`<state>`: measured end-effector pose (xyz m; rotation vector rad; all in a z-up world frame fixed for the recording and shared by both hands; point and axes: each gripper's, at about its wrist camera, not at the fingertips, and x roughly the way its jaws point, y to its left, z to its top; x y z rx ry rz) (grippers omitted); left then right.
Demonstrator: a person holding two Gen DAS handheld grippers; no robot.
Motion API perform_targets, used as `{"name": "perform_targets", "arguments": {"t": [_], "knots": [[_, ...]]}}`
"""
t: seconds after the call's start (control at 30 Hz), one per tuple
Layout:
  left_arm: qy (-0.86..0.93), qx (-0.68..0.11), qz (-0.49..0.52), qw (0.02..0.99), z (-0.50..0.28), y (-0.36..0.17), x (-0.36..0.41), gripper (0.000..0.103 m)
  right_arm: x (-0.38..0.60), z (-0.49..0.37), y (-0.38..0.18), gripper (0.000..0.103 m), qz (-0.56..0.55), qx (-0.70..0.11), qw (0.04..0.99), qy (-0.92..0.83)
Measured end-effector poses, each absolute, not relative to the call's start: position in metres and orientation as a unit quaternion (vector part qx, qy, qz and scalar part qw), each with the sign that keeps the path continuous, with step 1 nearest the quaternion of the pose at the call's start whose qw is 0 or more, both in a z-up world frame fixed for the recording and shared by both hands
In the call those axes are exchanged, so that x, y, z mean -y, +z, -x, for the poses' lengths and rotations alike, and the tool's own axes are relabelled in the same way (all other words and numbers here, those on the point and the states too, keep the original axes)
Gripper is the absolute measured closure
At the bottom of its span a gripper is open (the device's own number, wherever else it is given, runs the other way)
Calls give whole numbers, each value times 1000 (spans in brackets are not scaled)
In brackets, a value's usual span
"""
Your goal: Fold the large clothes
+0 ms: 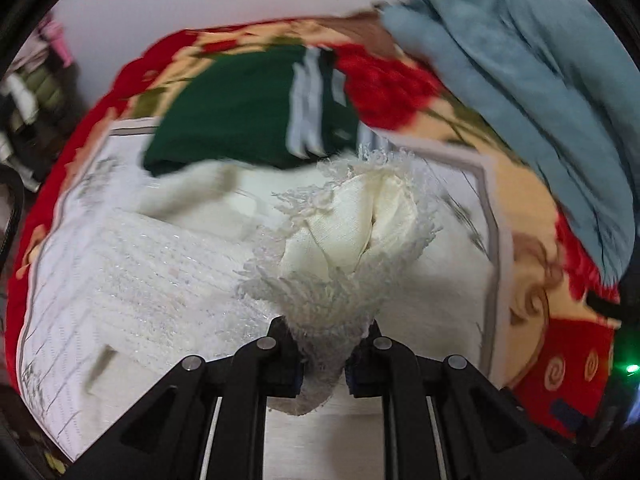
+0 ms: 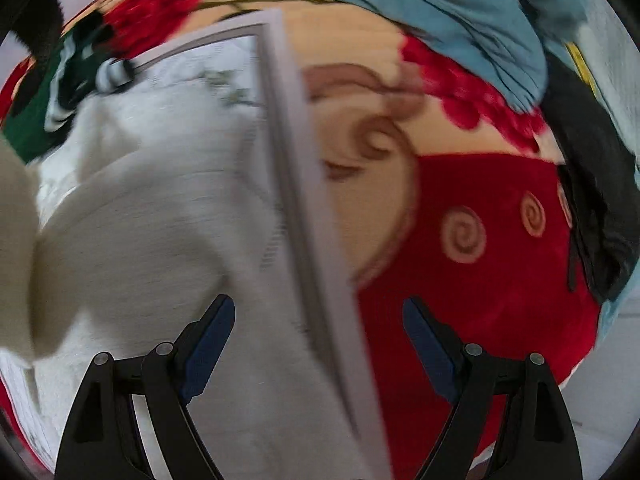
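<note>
From my left gripper (image 1: 326,354) I see a cream garment (image 1: 344,224) of coarse woven cloth with a shaggy, frayed fringe, and its matt black plastic arms carry small dull metal pins. Beside it lies a white knit (image 1: 132,264), ribbed and faintly glittery. The green garment (image 1: 236,112) looks smooth and matt. My right gripper (image 2: 318,344) has matt blue pads (image 2: 210,344). The red patterned blanket (image 2: 480,280) looks plush, and the blue cloth (image 2: 420,4) looks soft and brushed.
</note>
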<state>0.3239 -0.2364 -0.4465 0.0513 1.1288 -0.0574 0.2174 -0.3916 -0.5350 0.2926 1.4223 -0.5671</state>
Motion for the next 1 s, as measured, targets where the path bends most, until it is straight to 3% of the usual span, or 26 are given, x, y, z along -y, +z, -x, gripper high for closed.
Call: {"name": "perform_targets", "arguments": {"t": [0.13,0.23,0.27,0.3,0.33,0.37,0.63,0.83,0.87,0.9,1.0], "knots": [[-34,-552,-52,832,-326,-472,269,91,423,-207,-539,15,-156,-640,705,-263],[-33,-562,-46,825,-328,-477,267,79,437,-203,-540,15,-189,-637,703,-252],[-38,-565,-34,823,-331,-478,263,65,440,-203,-540,15,-197,-637,703,-248],[-48,-567,-22,822,-333,-476,258,35,443,-203,-539,15,-208,-635,703,-242],[-54,-568,-11,821,-334,-475,254,18,445,-203,-537,15,-220,-632,705,-236],[-56,-564,-2,824,-335,-471,247,8,447,-202,-535,15,-231,-627,707,-230],[41,-559,57,826,-330,-441,135,8,426,-230,-521,15,-323,-587,732,-125],[171,-554,35,814,-327,-449,42,8,375,-286,-570,18,-378,-599,706,-19],[187,-559,29,807,-330,-457,30,8,364,-297,-585,46,-369,-618,694,-9],[197,-561,27,803,-333,-463,21,8,357,-304,-595,99,-358,-635,684,-11],[207,-573,14,793,-340,-479,5,8,360,-303,-582,98,-351,-614,705,-49]]}}
